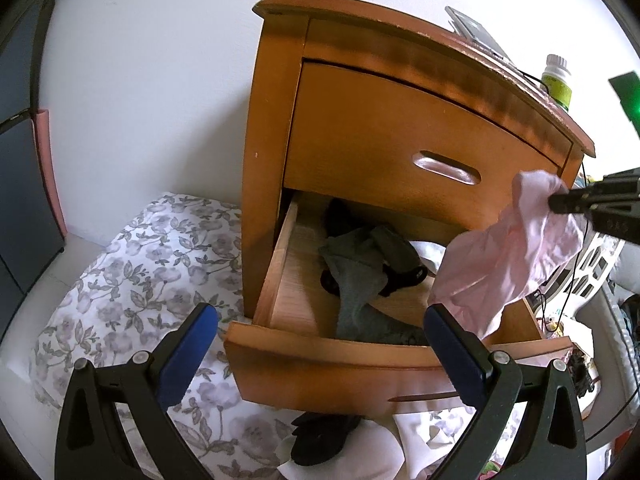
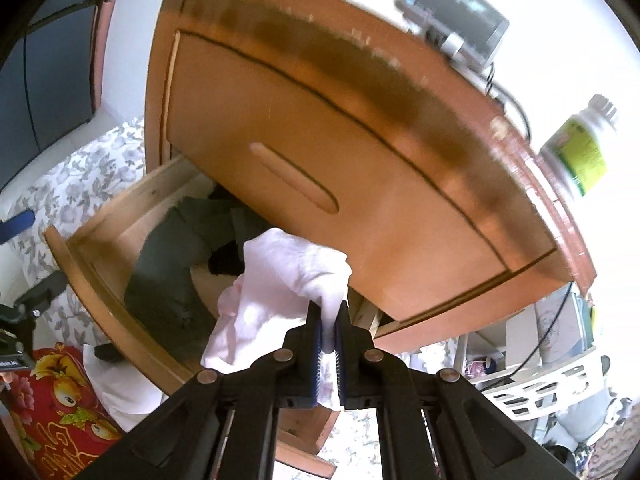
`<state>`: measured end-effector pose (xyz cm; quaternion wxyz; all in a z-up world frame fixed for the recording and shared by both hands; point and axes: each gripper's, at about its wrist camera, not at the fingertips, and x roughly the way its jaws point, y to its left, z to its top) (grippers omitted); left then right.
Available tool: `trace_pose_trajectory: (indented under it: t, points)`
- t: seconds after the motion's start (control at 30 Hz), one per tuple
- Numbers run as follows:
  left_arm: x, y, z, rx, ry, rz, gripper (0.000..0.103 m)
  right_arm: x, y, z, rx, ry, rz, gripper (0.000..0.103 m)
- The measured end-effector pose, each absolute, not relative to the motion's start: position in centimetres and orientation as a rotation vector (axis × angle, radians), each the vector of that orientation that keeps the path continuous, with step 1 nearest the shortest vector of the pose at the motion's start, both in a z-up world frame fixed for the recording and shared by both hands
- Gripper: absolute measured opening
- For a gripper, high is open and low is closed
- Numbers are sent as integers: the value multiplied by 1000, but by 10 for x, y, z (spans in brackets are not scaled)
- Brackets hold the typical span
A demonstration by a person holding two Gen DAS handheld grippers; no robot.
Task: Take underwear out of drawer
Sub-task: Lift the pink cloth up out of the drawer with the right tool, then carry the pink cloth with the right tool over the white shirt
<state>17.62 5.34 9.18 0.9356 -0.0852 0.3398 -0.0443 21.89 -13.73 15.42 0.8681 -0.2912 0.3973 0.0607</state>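
Right wrist view: right gripper [image 2: 327,322] clenched on a fold of the pale pink underwear [image 2: 280,292], blue pads pressed flat against the cloth on both sides; the garment hangs free in the air above the front right corner of the open lower drawer [image 2: 100,280], touching no wood. Clear space lies between the cloth and the closed upper drawer front [image 2: 320,152] behind it. Gripper points down at a slant toward the drawer. In the left wrist view the same garment [image 1: 516,248] drapes from the right gripper's tip [image 1: 560,202] at the right edge. Left gripper [image 1: 320,344] released, jaws spread wide with nothing between, poised just before the drawer's front panel [image 1: 320,368]. Drawer holds grey garments [image 1: 356,276] and black items [image 1: 400,276] on the bare wood floor. Black cloth [image 1: 320,436] lies on the floral bedding [image 1: 120,280] below. A green-labelled bottle [image 1: 556,80] stands on the nightstand top [image 1: 360,20].
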Motion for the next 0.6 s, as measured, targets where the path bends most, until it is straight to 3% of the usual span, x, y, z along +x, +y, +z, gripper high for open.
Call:
trace_pose_trajectory:
  t: [0.6]
  points:
    - [134, 58, 122, -161, 650, -75, 103, 144, -128, 244, -599, 643, 91, 6]
